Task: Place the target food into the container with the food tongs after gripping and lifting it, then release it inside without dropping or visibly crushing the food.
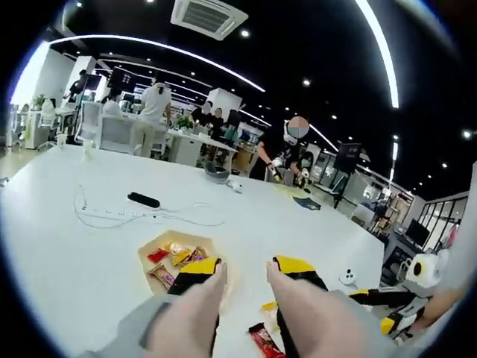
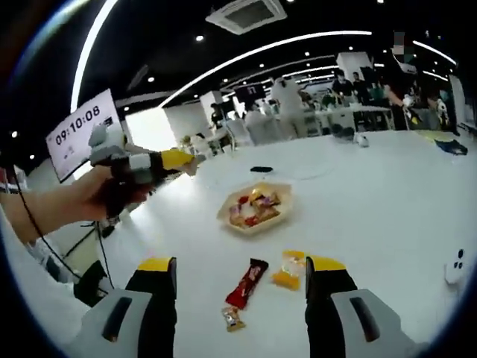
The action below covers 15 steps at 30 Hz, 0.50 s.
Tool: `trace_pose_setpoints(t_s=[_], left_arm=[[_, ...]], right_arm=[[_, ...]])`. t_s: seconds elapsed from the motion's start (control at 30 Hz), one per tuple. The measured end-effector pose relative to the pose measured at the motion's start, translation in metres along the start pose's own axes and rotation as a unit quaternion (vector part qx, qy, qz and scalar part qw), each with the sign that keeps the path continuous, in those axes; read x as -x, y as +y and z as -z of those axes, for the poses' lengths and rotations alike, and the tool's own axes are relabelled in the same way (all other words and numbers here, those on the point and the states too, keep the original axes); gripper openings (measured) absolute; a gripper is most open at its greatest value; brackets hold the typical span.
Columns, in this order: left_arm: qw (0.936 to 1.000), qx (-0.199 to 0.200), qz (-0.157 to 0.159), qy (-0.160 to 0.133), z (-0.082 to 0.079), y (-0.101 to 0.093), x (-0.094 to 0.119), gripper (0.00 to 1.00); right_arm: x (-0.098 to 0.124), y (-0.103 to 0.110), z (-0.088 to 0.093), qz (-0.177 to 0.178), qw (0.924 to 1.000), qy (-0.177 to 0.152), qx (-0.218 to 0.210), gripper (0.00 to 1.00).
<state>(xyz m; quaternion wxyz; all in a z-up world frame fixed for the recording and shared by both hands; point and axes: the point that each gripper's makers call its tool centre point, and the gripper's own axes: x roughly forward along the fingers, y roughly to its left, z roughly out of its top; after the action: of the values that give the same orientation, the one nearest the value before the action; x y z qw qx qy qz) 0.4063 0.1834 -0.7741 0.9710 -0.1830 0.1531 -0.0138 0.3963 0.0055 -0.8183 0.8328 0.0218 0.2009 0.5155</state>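
Right gripper (image 2: 240,287): jaws spread wide, empty, above the white desk (image 2: 387,201). Between them lie a red snack bar (image 2: 247,283), an orange packet (image 2: 286,273) and a small wrapped sweet (image 2: 233,318). The tray (image 2: 254,209) of snacks sits at 12 o'clock. Left gripper (image 1: 246,280): jaws apart, nothing held, tray (image 1: 181,258) at 10 o'clock.

White cable (image 1: 149,216) snaking at ten o'clock on the surface (image 1: 67,246), black power strip (image 1: 143,199) beside it, clock display (image 2: 77,125) reading 09:10:08, ceiling vent (image 1: 209,15) at twelve
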Motion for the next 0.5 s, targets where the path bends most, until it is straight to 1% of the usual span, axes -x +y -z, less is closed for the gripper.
trace_pose_setpoints(t_s=[0.03,0.07,0.1,0.17,0.23,0.33,0.43,0.5], left_arm=[[1.0000,-0.008,-0.002,0.002,0.001,-0.002,0.000,0.26],[0.9999,-0.015,-0.002,0.004,0.002,-0.004,0.000,0.26],[0.9997,-0.022,-0.003,0.004,0.003,-0.007,0.000,0.26],[0.9997,-0.023,-0.007,0.008,0.005,-0.008,0.000,0.26],[0.9998,-0.014,-0.013,0.006,0.005,-0.012,0.007,0.26],[0.9998,-0.010,-0.015,0.003,0.008,-0.017,0.013,0.26],[0.9999,-0.005,-0.016,-0.002,0.017,-0.021,0.014,0.26],[0.9999,0.008,-0.011,0.000,0.024,-0.024,0.010,0.26]], right_arm=[[0.002,0.002,-0.004,-0.004,0.9999,-0.008,-0.010,0.71],[0.003,0.005,-0.006,-0.011,0.9991,-0.022,-0.036,0.71],[0.003,0.005,-0.002,-0.015,0.9985,-0.024,-0.046,0.71],[0.000,0.004,0.014,-0.021,0.9978,-0.008,-0.062,0.70],[-0.001,0.002,0.019,-0.023,0.9975,0.000,-0.066,0.70],[0.001,0.002,0.019,-0.028,0.9974,-0.001,-0.067,0.70],[-0.001,-0.001,0.023,-0.036,0.9978,0.006,-0.056,0.70],[-0.001,-0.006,0.023,-0.034,0.9981,0.002,-0.051,0.69]])
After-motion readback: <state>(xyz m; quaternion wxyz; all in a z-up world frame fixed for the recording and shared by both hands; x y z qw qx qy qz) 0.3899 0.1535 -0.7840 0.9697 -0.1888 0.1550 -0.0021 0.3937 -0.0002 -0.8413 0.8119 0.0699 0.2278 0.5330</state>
